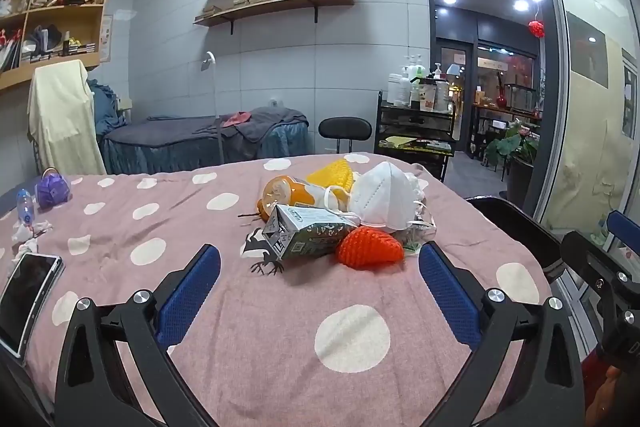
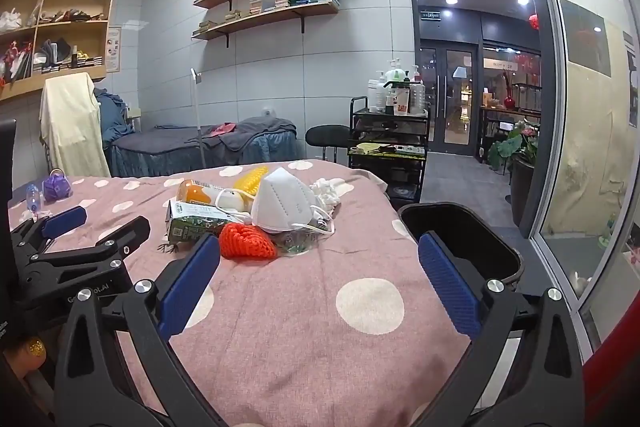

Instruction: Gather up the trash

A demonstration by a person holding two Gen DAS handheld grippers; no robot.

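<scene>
- We are holding the left tongs (image 1: 320, 275) apart over the pink, white-dotted cloth (image 1: 248, 339) covering the tabletop, with nothing between the blue pads (image 1: 188, 295).
- We are holding the right tongs (image 2: 320, 271) apart too, gripping nothing; in the right wrist view the left tongs (image 2: 100, 223) are showing at the left edge.
- The trash is sitting in 1 heap near the middle of the cloth, ahead of both tongs and apart from them.
- In that heap we are seeing a white face mask (image 1: 384, 199) lying on top, a green-and-white drink carton (image 1: 308, 233) on its side at the front, and an orange bottle (image 1: 288, 193) lying behind the carton.
- An orange knitted strawberry (image 1: 370, 247) is touching the carton's right end, and a yellow knitted piece (image 1: 332, 175) is lying behind the mask.
- Crumpled clear plastic (image 2: 298, 241) is peeking out under the mask, with crumpled white tissue (image 2: 326, 191) just behind it.
- A black bin (image 2: 460, 239) is standing open just beside the tabletop's right edge.
- A phone (image 1: 30, 299) is lying at the left edge of the cloth, with a purple pouch (image 1: 50, 189) and a small bottle (image 1: 25, 207) further back.
</scene>
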